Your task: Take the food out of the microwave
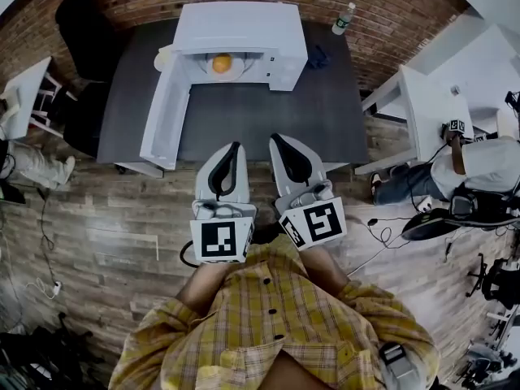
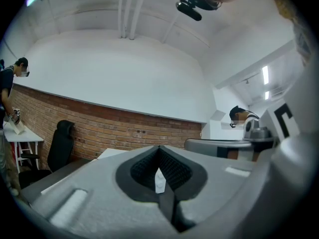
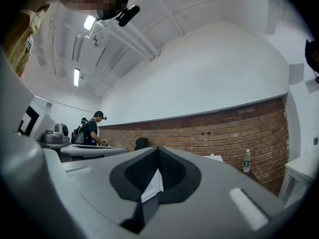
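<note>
A white microwave [image 1: 244, 31] stands at the back of a dark table [image 1: 268, 120], its door [image 1: 166, 116] swung open toward me on the left. Inside, an orange piece of food [image 1: 221, 62] lies on a white plate [image 1: 231, 73]. My left gripper [image 1: 236, 147] and right gripper [image 1: 275, 139] hang side by side at the table's near edge, well short of the microwave, pointing level at it. Both are shut with nothing in them. In the left gripper view the jaws [image 2: 160, 176] meet; in the right gripper view the jaws [image 3: 158, 171] meet too.
A water bottle [image 1: 344, 19] stands at the table's back right corner and a blue object [image 1: 318, 55] lies right of the microwave. A black chair [image 1: 81, 23] is at back left. A white desk [image 1: 431, 104] and a seated person [image 1: 479, 165] are at right. Cables lie on the wooden floor.
</note>
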The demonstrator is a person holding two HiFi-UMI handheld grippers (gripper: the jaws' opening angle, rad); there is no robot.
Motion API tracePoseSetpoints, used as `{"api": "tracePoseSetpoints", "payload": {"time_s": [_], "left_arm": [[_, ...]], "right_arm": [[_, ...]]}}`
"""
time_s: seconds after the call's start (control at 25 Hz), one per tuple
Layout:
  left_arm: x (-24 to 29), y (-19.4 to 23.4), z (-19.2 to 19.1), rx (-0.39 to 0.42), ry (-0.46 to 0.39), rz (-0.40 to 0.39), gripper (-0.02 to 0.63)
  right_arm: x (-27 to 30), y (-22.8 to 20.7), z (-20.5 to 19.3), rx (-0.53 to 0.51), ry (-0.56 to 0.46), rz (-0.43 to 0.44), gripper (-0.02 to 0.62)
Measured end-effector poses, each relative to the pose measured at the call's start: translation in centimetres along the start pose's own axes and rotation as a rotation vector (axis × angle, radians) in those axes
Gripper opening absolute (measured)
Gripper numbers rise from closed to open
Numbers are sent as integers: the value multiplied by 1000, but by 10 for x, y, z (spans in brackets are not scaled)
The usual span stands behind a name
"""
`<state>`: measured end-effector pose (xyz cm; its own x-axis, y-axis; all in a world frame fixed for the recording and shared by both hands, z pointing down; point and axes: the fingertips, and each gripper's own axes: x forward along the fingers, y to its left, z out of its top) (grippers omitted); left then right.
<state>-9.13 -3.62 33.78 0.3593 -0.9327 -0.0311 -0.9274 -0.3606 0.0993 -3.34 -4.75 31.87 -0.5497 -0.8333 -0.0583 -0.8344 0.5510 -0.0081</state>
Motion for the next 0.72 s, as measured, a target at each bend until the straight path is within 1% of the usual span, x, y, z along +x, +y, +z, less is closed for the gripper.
{"api": "tracePoseSetpoints", "payload": {"time_s": [0.28, 0.72], "left_arm": [[13, -2, -6, 17, 21, 11, -2], [62, -2, -5, 41, 20, 66, -2]], "right_arm": [[2, -15, -6, 16, 3, 1, 2], [33, -53, -13, 43, 3, 51, 3]]}}
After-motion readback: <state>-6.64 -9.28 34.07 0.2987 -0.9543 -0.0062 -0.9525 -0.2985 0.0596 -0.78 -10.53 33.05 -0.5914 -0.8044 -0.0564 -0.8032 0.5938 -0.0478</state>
